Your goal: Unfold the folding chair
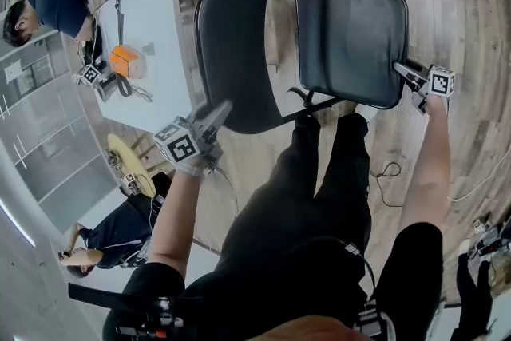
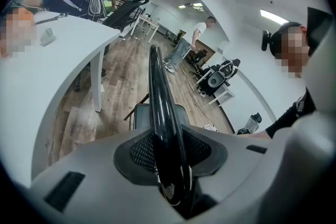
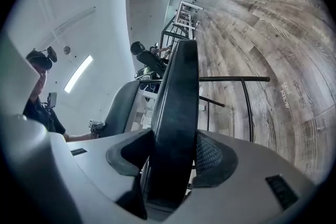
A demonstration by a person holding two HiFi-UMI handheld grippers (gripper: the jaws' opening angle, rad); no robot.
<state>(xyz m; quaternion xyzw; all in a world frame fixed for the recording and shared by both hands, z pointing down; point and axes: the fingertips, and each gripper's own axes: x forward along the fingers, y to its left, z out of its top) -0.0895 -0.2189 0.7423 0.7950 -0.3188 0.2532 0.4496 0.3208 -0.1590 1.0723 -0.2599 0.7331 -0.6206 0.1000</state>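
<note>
A black folding chair stands on the wood floor in front of me. In the head view its curved backrest (image 1: 231,52) is on the left and its padded seat (image 1: 351,40) on the right, swung away from the backrest. My left gripper (image 1: 214,117) is shut on the backrest's near edge. In the left gripper view that glossy black edge (image 2: 160,107) runs up between the pads of the left gripper (image 2: 170,157). My right gripper (image 1: 411,80) is shut on the seat's right edge. The thick seat edge (image 3: 178,102) fills the jaws of the right gripper (image 3: 170,160).
A white table (image 1: 156,20) stands to the left of the chair with an orange object (image 1: 125,60) and another marker-cube gripper (image 1: 92,76) on it. People are at the far left. My legs are just behind the chair, and a cable (image 1: 387,172) lies on the floor.
</note>
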